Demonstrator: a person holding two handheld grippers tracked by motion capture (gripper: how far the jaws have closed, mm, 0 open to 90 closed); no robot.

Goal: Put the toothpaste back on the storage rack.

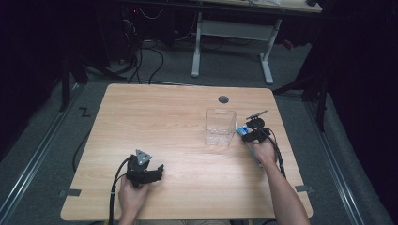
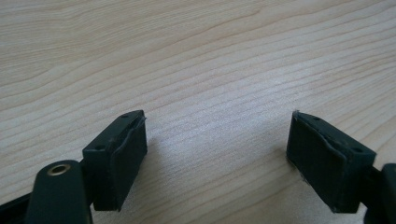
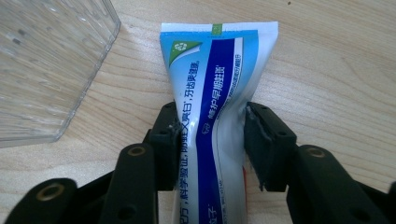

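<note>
High overhead view of table (image 1: pixel 187 112) — two close tong-mounted views, shared tabletop.

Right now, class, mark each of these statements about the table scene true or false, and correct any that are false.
1. The right tool is closed on a toothpaste tube. True.
2. The left tool holds a toothbrush. False: its jaws stand open over bare wooden table, with nothing between them.
3. The clear plastic container stands on the table beside the right tool. True.
4. The toothpaste tube is already inside the container. False: it lies on the table outside it, between the right tool's jaws.
5. The tube is red and black. False: it is white, blue and green.
</note>
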